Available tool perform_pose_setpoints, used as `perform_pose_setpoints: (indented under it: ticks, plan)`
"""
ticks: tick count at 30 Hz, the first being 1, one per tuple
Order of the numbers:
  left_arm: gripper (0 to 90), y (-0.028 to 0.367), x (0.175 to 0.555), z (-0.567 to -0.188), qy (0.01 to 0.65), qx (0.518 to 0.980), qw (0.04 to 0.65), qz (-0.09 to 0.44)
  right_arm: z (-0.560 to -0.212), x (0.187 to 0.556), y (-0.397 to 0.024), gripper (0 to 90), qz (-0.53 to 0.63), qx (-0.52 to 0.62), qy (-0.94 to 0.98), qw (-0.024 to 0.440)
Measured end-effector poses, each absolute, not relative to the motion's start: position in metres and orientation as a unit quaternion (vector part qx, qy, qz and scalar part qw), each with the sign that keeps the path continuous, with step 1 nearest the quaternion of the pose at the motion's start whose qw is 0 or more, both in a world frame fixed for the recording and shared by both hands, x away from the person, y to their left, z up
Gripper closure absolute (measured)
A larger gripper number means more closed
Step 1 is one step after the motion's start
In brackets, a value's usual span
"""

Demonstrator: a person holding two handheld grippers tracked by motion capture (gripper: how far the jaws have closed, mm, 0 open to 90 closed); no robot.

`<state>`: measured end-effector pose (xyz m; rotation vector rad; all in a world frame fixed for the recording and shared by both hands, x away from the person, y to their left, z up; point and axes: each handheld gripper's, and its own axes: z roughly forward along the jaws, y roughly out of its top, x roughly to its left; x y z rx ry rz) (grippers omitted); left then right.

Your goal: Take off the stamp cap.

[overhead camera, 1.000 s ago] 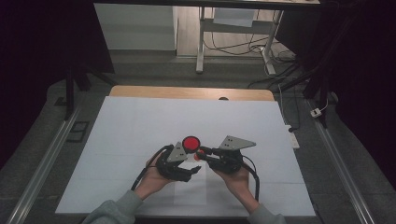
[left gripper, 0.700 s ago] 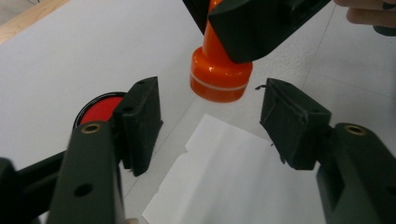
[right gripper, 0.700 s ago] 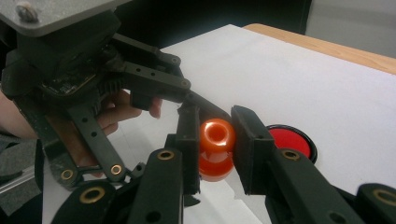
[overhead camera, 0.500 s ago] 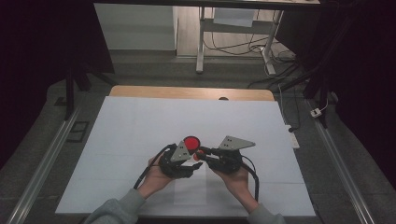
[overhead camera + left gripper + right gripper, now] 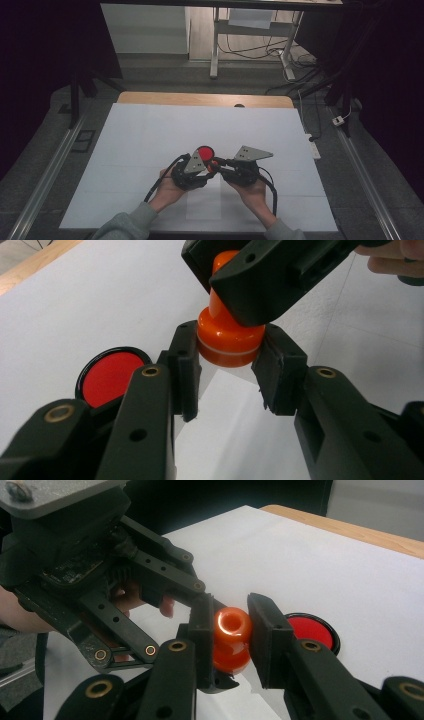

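An orange stamp (image 5: 230,337) with a knob handle (image 5: 233,623) hangs just above the white sheet between both grippers. My right gripper (image 5: 232,627) is shut on the knob, and from the left gripper view it (image 5: 260,280) reaches in from above. My left gripper (image 5: 231,349) has just been closing, and its pads now press the stamp's wide base from both sides. In the high view the two grippers (image 5: 206,172) (image 5: 217,164) meet tip to tip at the table's front centre. A round red ink pad (image 5: 205,152) in a black case lies just behind them.
A large white sheet (image 5: 150,135) covers the table, with a wooden edge (image 5: 200,98) at the back. A smaller pale paper slip (image 5: 202,202) lies under and in front of the stamp. Metal rails run along both sides, and desk legs and cables stand beyond.
The left gripper's jaws have closed in on the stamp's base. Both hands and the right gripper's hold on the knob stayed where they were.
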<state>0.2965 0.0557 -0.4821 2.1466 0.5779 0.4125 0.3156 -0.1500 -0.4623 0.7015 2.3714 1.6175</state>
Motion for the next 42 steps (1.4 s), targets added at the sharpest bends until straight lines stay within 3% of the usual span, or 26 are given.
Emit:
perform_pose_setpoints:
  ticks: [6, 15, 40, 41, 42]
  plan:
    - [59.8, 0.054, 0.296, -0.483, 0.23, 0.86, 0.425, 0.166, -0.462, 0.315, -0.151, 72.4, 0.547, 0.237, 0.798, 0.095]
    - [64.6, 0.054, 0.295, -0.484, 0.234, 0.861, 0.418, 0.174, -0.463, 0.315, -0.15, 72.4, 0.545, 0.237, 0.798, 0.095]
    - [65.5, 0.055, 0.292, -0.484, 0.223, 0.864, 0.412, 0.183, -0.463, 0.314, -0.152, 73.0, 0.555, 0.245, 0.79, 0.083]
    - [65.5, 0.053, 0.292, -0.491, 0.218, 0.877, 0.382, 0.192, -0.461, 0.313, -0.155, 73.0, 0.565, 0.251, 0.78, 0.101]
    - [65.5, 0.055, 0.293, -0.495, 0.223, 0.873, 0.393, 0.181, -0.456, 0.314, -0.161, 73.0, 0.577, 0.258, 0.767, 0.11]
